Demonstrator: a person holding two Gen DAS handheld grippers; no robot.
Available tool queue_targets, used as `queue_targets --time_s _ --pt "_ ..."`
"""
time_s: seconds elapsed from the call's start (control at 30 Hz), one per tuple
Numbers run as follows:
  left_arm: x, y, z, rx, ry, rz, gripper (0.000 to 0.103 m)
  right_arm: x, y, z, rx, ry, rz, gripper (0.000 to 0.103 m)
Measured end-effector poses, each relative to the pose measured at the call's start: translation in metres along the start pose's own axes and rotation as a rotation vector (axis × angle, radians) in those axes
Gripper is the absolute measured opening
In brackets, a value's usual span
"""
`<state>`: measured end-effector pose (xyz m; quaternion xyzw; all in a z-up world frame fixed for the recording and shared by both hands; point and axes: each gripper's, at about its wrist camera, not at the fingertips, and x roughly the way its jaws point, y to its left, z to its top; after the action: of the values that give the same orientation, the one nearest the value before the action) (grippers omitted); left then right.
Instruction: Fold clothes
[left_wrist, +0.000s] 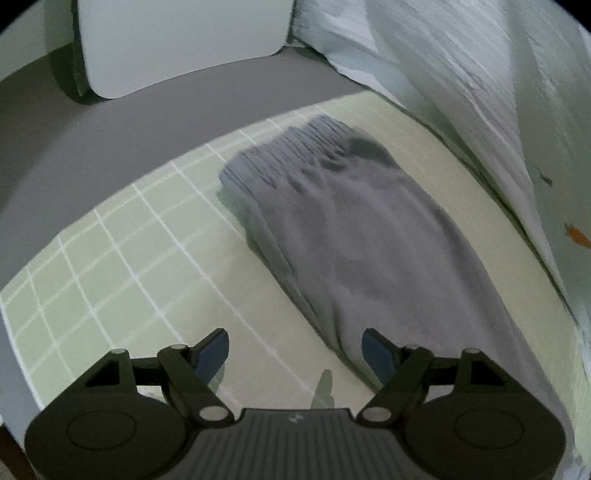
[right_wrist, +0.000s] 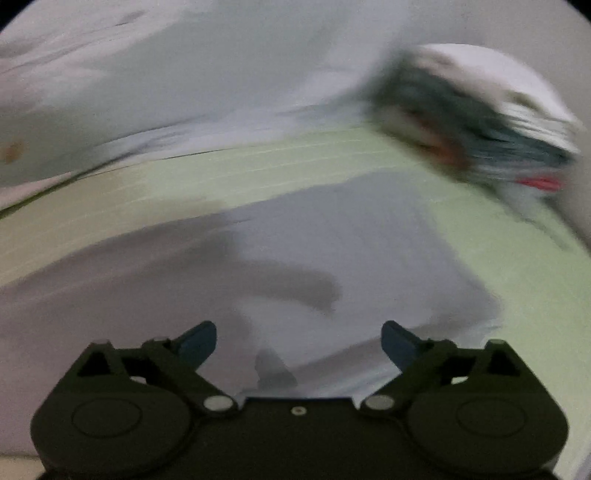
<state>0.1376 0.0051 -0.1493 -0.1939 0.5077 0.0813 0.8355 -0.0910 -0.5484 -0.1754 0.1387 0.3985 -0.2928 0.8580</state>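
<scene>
Left wrist view: grey trousers (left_wrist: 351, 229) lie lengthwise as a narrow doubled strip on the green checked bed sheet (left_wrist: 110, 266), waistband far, cross-folds apparently left; left hand-held gripper (left_wrist: 293, 354) and right hand-held gripper (right_wrist: 299, 345) both spread, holding nothing.

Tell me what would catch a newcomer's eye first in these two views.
The grey garment stands out, lying lengthwise on the green checked sheet, its ribbed waistband at the far end. The left gripper hangs open over its near end. The right wrist view is motion-blurred, with the right gripper open too.
</scene>
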Motion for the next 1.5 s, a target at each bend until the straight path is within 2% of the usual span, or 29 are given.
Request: queue_targets --time_s 0.17,0.27,0.53,0.77,0.87,0.93,1.03,1.13,1.23,1.33,1.5 --pt "0.028 0.024 0.033 -0.050 0.018 -0.061 0.081 0.000 0.068 -0.018 -0.007 0.035 0.074 0.101" --pt "0.047 0.034 0.054 -0.064 0.021 -0.084 0.081 0.007 0.093 -0.027 0.037 0.051 0.072 0.101" --pt "0.078 0.042 0.087 -0.009 -0.006 -0.097 0.085 0.025 0.140 -0.031 0.026 0.099 -0.045 0.103" --pt "0.081 0.040 0.089 0.051 -0.044 -0.078 0.083 0.029 0.143 -0.029 0.040 0.111 -0.061 0.103" --pt "0.080 0.035 0.087 0.078 -0.069 -0.023 0.069 0.029 0.143 -0.029 0.042 0.115 -0.065 0.103" --pt "0.078 0.033 0.088 0.087 -0.075 0.017 0.048 0.029 0.144 -0.028 0.042 0.119 -0.065 0.103" --pt "0.075 0.033 0.093 0.071 -0.066 -0.033 0.035 0.029 0.144 -0.028 0.041 0.121 -0.065 0.103" --pt "0.069 0.024 0.096 0.106 -0.094 -0.043 0.028 0.029 0.143 -0.029 0.040 0.117 -0.062 0.103" --pt "0.057 0.009 0.096 0.139 -0.139 -0.071 0.027 0.028 0.143 -0.030 0.039 0.114 -0.060 0.103" --pt "0.042 -0.014 0.094 0.204 -0.193 -0.115 0.026 0.028 0.143 -0.030 0.038 0.110 -0.058 0.103" --pt "0.027 -0.063 0.074 0.358 -0.227 -0.212 0.026 0.028 0.142 -0.032 0.035 0.103 -0.054 0.103"
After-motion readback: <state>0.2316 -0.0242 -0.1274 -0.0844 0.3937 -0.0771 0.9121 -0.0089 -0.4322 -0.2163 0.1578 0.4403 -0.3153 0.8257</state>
